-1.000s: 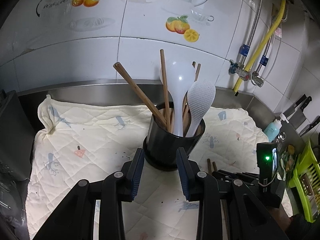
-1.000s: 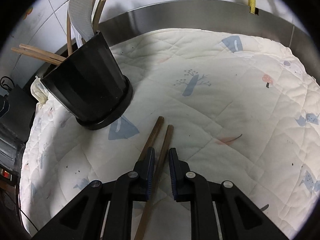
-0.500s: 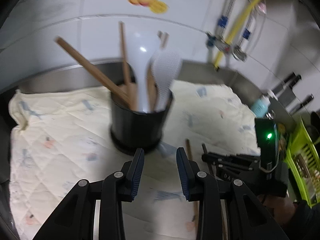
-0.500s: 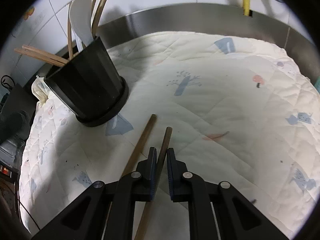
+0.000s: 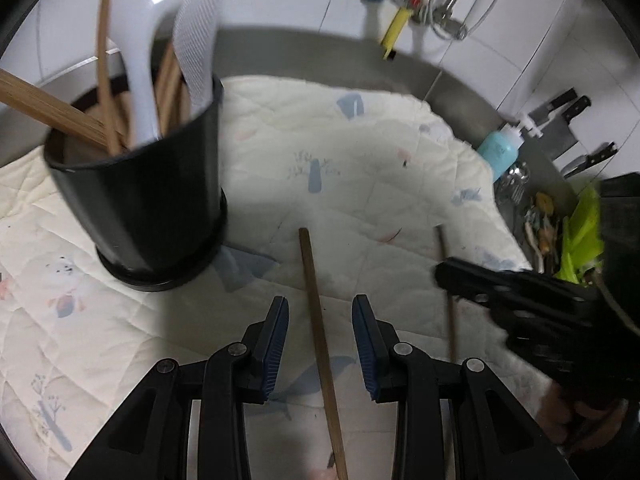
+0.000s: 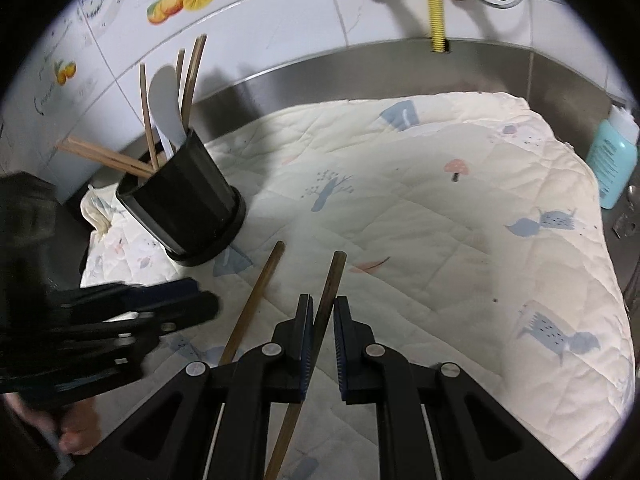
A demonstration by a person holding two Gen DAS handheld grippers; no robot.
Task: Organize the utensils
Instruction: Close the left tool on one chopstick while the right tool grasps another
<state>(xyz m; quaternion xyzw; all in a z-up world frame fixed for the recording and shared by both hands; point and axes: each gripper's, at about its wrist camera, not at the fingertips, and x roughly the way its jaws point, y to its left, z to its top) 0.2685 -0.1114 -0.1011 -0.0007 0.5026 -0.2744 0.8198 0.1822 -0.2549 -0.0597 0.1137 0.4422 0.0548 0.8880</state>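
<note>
A black utensil holder (image 5: 140, 208) with several chopsticks and two white spoons stands on the quilted cloth (image 5: 360, 152); it also shows in the right wrist view (image 6: 188, 212). My left gripper (image 5: 320, 312) is open, its jaws on either side of a brown chopstick (image 5: 316, 320) lying on the cloth. My right gripper (image 6: 322, 312) is shut on a second chopstick (image 6: 330, 284), held a little above the cloth. The first chopstick (image 6: 256, 300) lies to its left. The right gripper shows blurred in the left wrist view (image 5: 520, 300).
A steel counter wall (image 6: 400, 60) and tiled wall stand behind. A blue bottle (image 6: 612, 156) stands at the right edge. Knives (image 5: 560, 120) and a green rack (image 5: 580, 240) are at the far right.
My left gripper moved right and down from the holder to straddle the lying chopstick. My right gripper lifted its chopstick and the view tilted up.
</note>
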